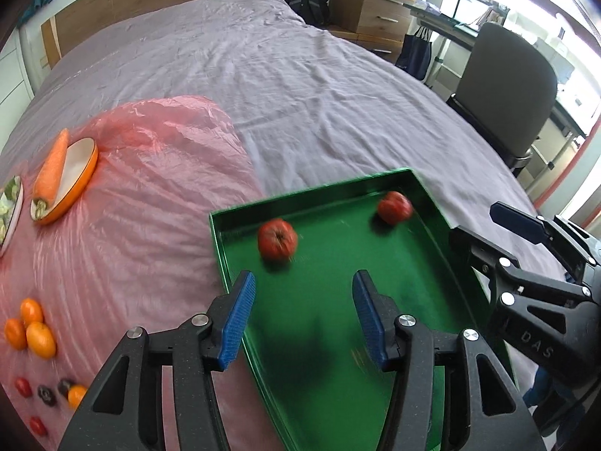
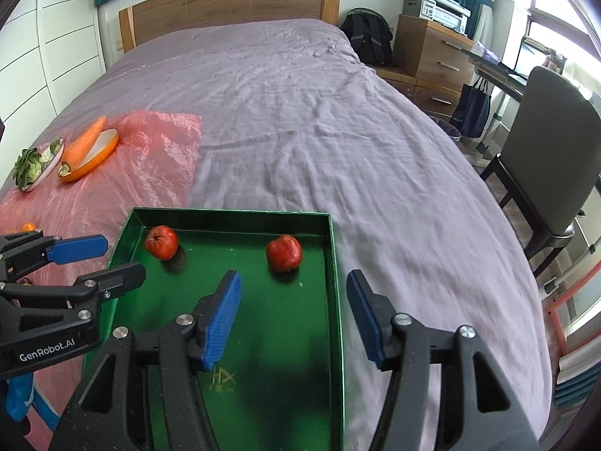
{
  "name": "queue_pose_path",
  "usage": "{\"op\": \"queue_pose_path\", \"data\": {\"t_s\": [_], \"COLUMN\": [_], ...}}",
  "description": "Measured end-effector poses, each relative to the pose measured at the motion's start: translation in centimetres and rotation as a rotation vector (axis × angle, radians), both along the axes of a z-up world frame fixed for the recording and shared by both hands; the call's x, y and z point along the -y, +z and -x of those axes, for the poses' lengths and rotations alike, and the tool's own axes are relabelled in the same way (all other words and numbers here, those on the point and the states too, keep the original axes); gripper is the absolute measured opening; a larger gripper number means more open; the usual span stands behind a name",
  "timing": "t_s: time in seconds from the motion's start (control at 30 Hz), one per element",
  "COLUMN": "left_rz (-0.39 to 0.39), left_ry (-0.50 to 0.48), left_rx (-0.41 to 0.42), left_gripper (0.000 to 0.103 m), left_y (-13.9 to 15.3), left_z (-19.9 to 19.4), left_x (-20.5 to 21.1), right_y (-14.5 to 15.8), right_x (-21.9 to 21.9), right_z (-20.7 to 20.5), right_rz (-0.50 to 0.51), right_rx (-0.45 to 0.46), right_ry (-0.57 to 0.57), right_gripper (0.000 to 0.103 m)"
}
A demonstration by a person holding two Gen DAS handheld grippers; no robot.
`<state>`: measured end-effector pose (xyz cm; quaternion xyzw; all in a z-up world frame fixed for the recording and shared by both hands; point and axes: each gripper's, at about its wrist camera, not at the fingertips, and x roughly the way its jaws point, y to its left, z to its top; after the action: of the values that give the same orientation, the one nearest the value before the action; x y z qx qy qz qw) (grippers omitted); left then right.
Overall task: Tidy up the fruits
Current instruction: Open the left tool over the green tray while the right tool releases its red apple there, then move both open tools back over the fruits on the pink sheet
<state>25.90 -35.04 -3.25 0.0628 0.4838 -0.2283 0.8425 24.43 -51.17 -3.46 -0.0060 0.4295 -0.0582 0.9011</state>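
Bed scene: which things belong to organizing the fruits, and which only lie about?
Belong to the job:
green tray
two red apples
kumquats
cherry tomatoes

Lying about:
carrot on the orange dish
backpack
chair
printer

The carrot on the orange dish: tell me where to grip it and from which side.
Grip the carrot at its thick lower half, near the cut stem end, coming from above with jaws across its width. It lies tilted along the rim of the orange dish, so the upper surface is exposed, while the tapered tip would likely slip.
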Motion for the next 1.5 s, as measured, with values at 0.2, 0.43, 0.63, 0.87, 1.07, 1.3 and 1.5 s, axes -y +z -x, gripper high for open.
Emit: {"op": "queue_pose_path", "data": {"t_s": [0.2,0.43,0.63,0.87,1.07,1.3,1.5], "left_rz": [0.031,0.085,0.087,0.073,0.044,0.023,0.028], "left_ry": [-0.017,-0.046,-0.053,-0.055,-0.09,-0.118,-0.095], "left_rx": [0.013,0.018,0.063,0.074,0.085,0.109,0.118], "left_gripper": [0.048,0.048,0.052,0.053,0.053,0.053,0.053], "left_y": [2.0,4.8,6.8,7.3,6.9,7.1,7.1], "left_z": [4.5,10.0,14.4,18.6,23.0,27.1,28.9], "left_x": [-0.4,-0.6,-1.6,-3.5,-4.6,-6.6,-9.6], "right_y": [1.7,3.1,4.1,4.4,4.7,5.1,5.6], "right_x": [-0.3,-0.9,-1.7,-2.9,-4.0,-5.4,-7.4], "right_z": [3.6,8.2,13.0,17.8,22.4,26.6,29.2], "right_rz": [-0.008,-0.024,-0.036,-0.059,-0.073,-0.085,-0.091], "right_rx": [0.014,0.022,0.029,0.03,0.029,0.029,0.039], "right_ry": [-0.025,-0.04,-0.051,-0.066,-0.077,-0.092,-0.078], "right_gripper": [0.094,0.094,0.095,0.095,0.095,0.095,0.095]}}
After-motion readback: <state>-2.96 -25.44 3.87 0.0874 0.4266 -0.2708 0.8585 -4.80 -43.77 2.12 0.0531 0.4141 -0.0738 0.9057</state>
